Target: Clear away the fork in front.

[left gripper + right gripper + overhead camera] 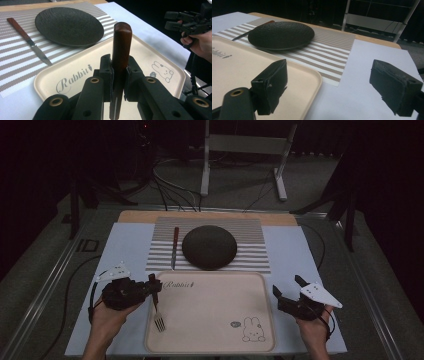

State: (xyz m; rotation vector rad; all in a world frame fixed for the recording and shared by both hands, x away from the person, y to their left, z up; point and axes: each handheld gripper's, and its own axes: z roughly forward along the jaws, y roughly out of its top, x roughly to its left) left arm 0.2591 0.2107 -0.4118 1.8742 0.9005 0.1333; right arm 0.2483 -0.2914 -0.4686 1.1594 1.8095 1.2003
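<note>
The left gripper clamps a fork by its brown handle; tines point near, over the tray. The right gripper is open.

Dark room, grey floor, white metal frame, cables

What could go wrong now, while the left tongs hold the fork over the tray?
1. The left tongs grip the fork by its wooden handle alone, with the tines hanging near the tray; it may swing or slip.
2. The knife lies on the striped mat close beside the dark plate; placing the fork there could knock it.
3. The right tongs are open and empty, so they cannot steady anything.
</note>
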